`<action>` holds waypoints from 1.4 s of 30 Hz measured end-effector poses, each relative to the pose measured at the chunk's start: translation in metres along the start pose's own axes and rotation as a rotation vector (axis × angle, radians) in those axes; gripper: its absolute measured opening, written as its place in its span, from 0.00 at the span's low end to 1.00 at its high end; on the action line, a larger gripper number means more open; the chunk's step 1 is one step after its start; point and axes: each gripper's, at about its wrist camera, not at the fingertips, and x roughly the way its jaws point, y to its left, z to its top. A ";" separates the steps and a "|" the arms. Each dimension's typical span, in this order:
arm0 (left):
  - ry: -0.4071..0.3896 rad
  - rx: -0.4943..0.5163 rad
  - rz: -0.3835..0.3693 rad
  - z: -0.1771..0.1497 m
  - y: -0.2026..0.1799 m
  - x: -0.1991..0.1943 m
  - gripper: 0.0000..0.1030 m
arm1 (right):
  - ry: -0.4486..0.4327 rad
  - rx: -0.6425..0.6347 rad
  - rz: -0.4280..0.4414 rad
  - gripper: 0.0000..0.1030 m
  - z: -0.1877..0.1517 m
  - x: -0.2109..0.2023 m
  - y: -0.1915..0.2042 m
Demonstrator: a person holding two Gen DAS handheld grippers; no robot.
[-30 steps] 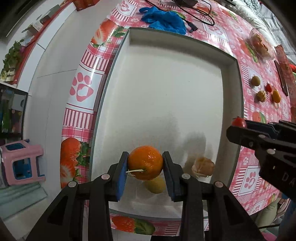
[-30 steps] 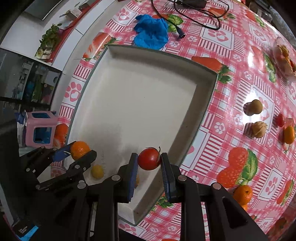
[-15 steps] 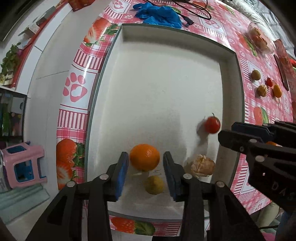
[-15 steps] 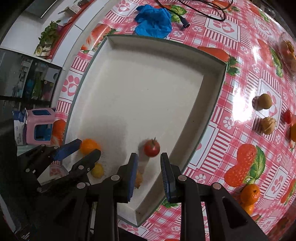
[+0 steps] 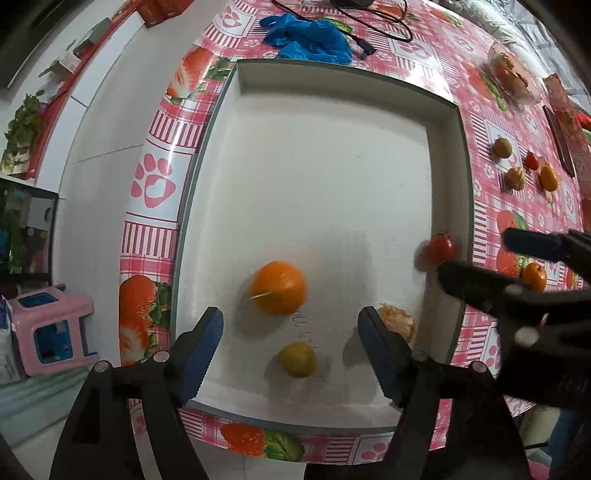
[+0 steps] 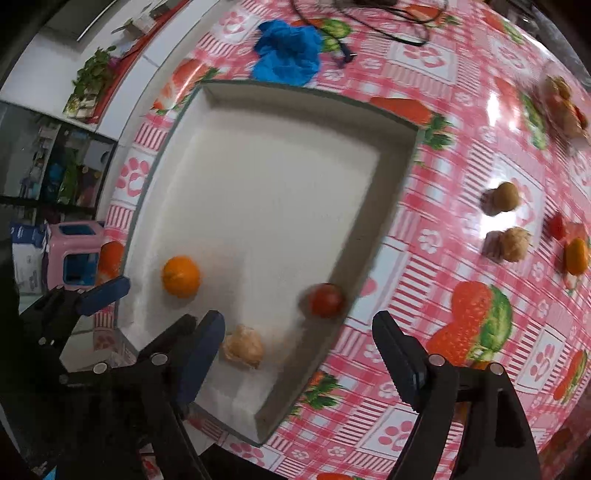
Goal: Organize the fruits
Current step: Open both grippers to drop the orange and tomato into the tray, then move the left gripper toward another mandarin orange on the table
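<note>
A white tray (image 5: 332,155) lies on the pink checked tablecloth. In it are an orange (image 5: 279,288), a small yellow fruit (image 5: 297,359), a peeled tan fruit (image 5: 399,321) and a red tomato (image 5: 440,248) against the right wall. My left gripper (image 5: 291,350) is open and empty, above the tray's near end. My right gripper (image 6: 299,354) is open and empty, above the tray's near right corner; the tomato (image 6: 325,300), the orange (image 6: 181,277) and the peeled fruit (image 6: 243,349) lie in front of it.
More small fruits (image 6: 504,197) lie on the cloth right of the tray, with another orange (image 5: 533,276) near the right gripper. A blue glove (image 5: 308,37) and a black cable (image 5: 380,26) lie beyond the tray. A pink stool (image 5: 48,328) stands on the floor at left.
Both grippers opened and pulled back. The orange left the left gripper and the tomato left the right one; both now rest in the tray, and the tomato has rolled to the right wall.
</note>
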 end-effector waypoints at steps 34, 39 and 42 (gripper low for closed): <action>0.018 0.314 -0.051 -0.012 -0.226 -0.032 0.77 | -0.026 0.477 -0.126 1.00 -0.143 -0.055 -0.242; 0.050 0.320 -0.067 -0.010 -0.256 -0.025 0.76 | -0.005 0.502 -0.126 1.00 -0.167 -0.053 -0.259; 0.062 0.333 -0.062 -0.008 -0.276 -0.019 0.77 | 0.011 0.523 -0.127 1.00 -0.188 -0.051 -0.275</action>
